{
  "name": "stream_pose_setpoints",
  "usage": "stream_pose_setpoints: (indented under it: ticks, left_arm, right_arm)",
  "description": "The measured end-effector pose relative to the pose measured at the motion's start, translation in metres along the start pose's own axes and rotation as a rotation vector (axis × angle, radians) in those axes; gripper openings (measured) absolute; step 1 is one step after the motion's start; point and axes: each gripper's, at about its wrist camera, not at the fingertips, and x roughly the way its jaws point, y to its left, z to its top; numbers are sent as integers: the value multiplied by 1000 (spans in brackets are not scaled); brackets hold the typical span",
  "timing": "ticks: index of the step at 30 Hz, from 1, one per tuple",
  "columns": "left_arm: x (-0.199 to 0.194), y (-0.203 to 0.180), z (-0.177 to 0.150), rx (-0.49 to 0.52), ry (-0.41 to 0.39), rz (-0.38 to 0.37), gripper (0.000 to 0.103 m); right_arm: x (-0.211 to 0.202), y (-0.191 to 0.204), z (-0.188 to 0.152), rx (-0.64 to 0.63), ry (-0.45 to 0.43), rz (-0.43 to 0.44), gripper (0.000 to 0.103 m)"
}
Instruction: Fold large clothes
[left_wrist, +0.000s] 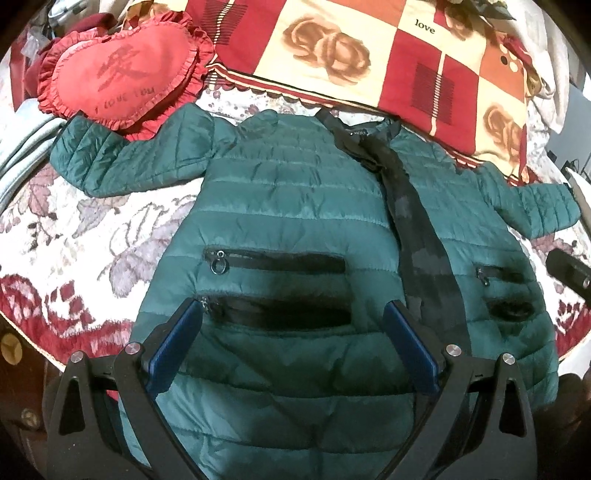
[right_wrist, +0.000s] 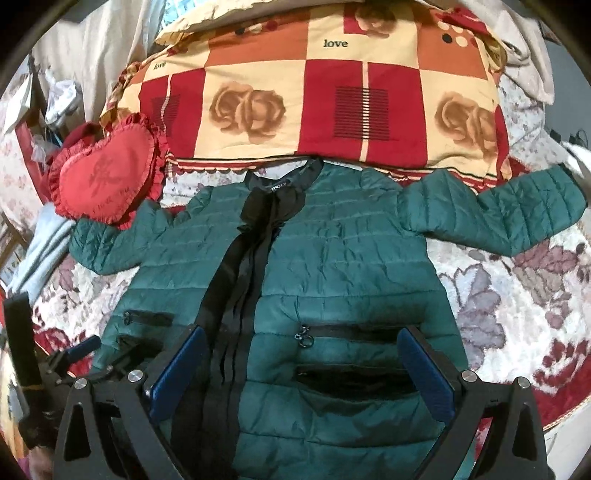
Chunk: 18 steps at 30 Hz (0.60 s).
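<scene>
Green puffer jacket (left_wrist: 295, 206) lies flat, unfolded; left gripper (left_wrist: 293, 321) and right gripper (right_wrist: 303, 350) both gape empty. Next, probably grab a sleeve (right_wrist: 509, 210).

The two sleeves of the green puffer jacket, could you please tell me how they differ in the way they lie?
The left sleeve has its cuff tucked under the red heart pillow; the right sleeve lies uncovered, its cuff free. The left sleeve rests on the floral blanket; the right sleeve's upper edge reaches the checked quilt. Both are quilted and spread outward from the jacket.
</scene>
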Motion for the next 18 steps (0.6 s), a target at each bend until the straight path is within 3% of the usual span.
stream_pose_setpoints:
  ticks: [18]
  left_arm:
    - [-12,-1,1,13,-34,11,99]
  right_arm:
    - [-5,6,-7,-13,-13,-31,103]
